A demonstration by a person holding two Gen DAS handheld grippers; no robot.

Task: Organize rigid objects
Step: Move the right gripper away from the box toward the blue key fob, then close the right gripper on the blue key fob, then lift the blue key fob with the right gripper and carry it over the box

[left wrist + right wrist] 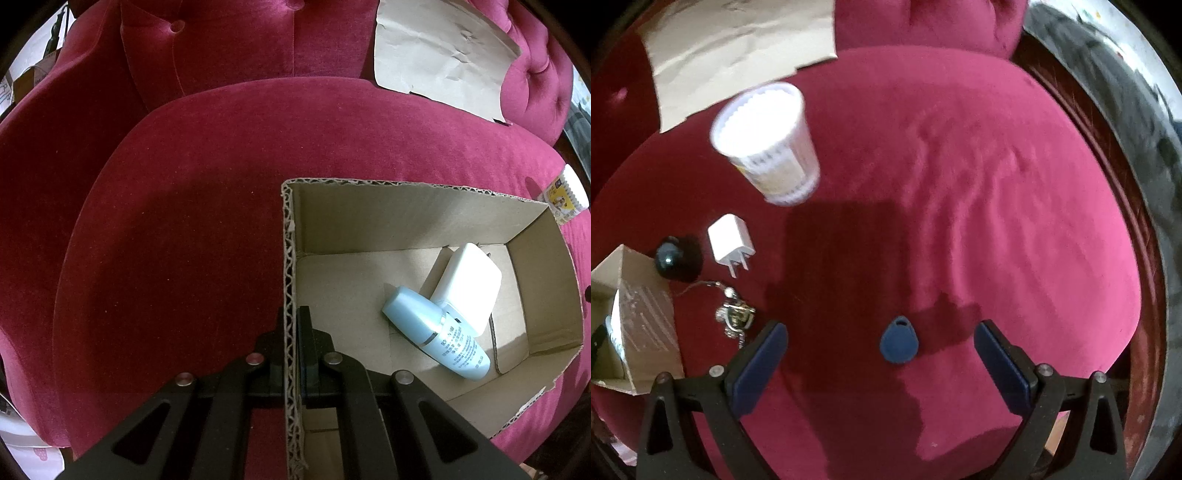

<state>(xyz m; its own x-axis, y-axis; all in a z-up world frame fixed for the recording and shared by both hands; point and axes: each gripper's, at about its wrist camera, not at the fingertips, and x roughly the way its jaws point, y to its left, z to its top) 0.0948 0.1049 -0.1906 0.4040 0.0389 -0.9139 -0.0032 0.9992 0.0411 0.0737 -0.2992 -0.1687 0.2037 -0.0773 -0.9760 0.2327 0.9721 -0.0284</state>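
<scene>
My left gripper is shut on the left wall of an open cardboard box that rests on a crimson velvet seat. Inside the box lie a light blue bottle and a white charger block. In the right wrist view my right gripper stands wide open above the cushion, and a small blue key fob lies between its fingers, touched by neither. Further left lie a white plug adapter, a dark ball, a metal keychain charm and a white ribbed cup. The box corner shows at the left edge.
A sheet of brown paper leans on the tufted backrest; the same paper shows at the top left of the right wrist view. The seat's dark wooden rim and the floor beyond curve along the right. The cup also peeks past the box's far corner.
</scene>
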